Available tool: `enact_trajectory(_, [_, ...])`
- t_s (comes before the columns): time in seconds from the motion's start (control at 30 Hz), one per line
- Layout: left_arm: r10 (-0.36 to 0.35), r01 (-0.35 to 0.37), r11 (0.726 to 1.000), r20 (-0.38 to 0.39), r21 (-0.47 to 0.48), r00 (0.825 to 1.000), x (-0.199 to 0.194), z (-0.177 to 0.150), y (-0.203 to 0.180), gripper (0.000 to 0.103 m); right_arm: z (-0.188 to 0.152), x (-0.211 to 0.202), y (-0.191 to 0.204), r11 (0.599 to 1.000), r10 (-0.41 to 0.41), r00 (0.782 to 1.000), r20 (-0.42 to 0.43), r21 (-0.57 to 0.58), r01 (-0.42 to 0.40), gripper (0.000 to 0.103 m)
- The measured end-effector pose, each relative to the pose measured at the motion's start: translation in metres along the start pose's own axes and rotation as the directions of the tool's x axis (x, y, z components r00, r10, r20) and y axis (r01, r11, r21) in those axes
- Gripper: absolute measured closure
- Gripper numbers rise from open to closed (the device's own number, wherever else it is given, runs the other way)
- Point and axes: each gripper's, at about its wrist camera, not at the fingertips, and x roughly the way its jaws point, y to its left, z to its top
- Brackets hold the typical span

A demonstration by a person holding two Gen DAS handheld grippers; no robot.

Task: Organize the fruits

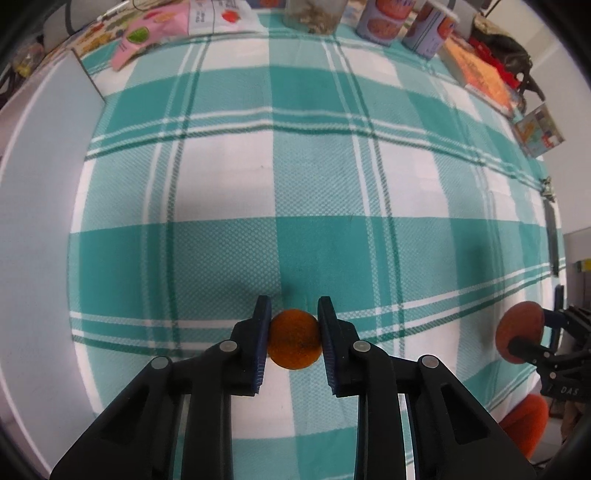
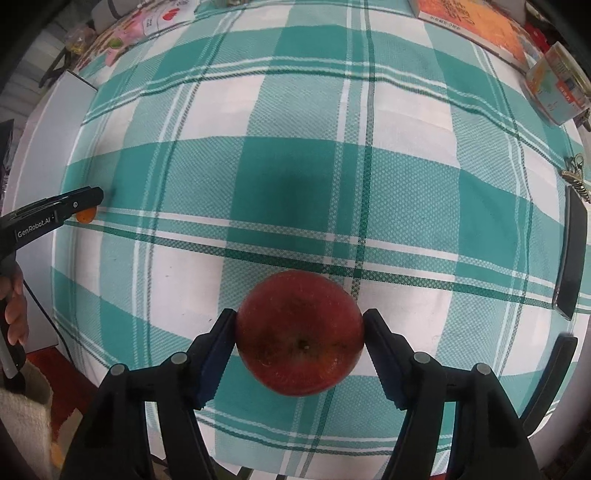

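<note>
My left gripper [image 1: 294,332] is shut on a small orange fruit [image 1: 294,339] and holds it above the teal-and-white checked tablecloth [image 1: 314,177]. My right gripper [image 2: 300,332] is shut on a red apple [image 2: 300,332] above the same cloth [image 2: 295,147]. In the left wrist view the apple [image 1: 519,330] and right gripper show at the far right edge. In the right wrist view the left gripper [image 2: 86,206] with the orange fruit [image 2: 86,215] shows at the far left.
A white board [image 1: 40,184] lies at the left. Snack packets [image 1: 147,33], tins [image 1: 384,18] and a jar [image 1: 314,14] line the far edge. An orange book [image 2: 476,22], a plastic jar [image 2: 557,85], keys [image 2: 576,177] and a black phone [image 2: 570,254] lie at right.
</note>
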Motion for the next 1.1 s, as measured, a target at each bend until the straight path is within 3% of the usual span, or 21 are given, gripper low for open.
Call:
enact_trajectory(0.13, [-0.057,0.056,0.998,0.067,0.004,0.996,-0.051,-0.009,0.016,0.078,0.008,-0.038,0.010,0.999,0.033,0.999,0.043,-0.023,-0.032,0.035])
enact_trajectory(0.23, [-0.092,0.094,0.996,0.148,-0.004,0.985,-0.106,-0.018,0.045,0.078,0.018,-0.078,0.043,0.994,0.086,0.992,0.091,-0.078,-0.079,0.035])
enact_trajectory(0.4, [-0.079,0.099,0.993,0.265,-0.062,0.961,-0.185,-0.032,0.113,0.078,0.037,-0.137,0.151,0.963,0.186,0.967,0.172,-0.229,-0.145,0.035])
enact_trajectory(0.53, [-0.028,0.082,0.983,0.304,-0.164,0.952,-0.213,-0.044,0.182,0.078,0.054,-0.159,0.250,0.911,0.288,0.938,0.193,-0.357,-0.207,0.034])
enact_trajectory(0.63, [0.054,0.023,0.969,0.301,-0.245,0.952,-0.212,-0.061,0.232,0.078,0.064,-0.157,0.328,0.860,0.349,0.921,0.173,-0.449,-0.242,0.034])
enact_trajectory(0.77, [0.116,-0.026,0.941,0.250,-0.337,0.961,-0.175,-0.075,0.281,0.078,0.068,-0.132,0.409,0.793,0.396,0.909,0.134,-0.549,-0.264,0.034])
enact_trajectory(0.93, [0.117,-0.038,0.910,0.169,-0.413,0.979,-0.115,-0.069,0.323,0.078,0.074,-0.070,0.489,0.746,0.318,0.942,0.106,-0.641,-0.180,0.034])
enact_trajectory(1.1, [0.118,-0.058,0.868,0.090,-0.494,0.989,-0.068,-0.071,0.359,0.077,0.078,-0.010,0.526,0.723,0.218,0.972,0.090,-0.684,-0.099,0.034])
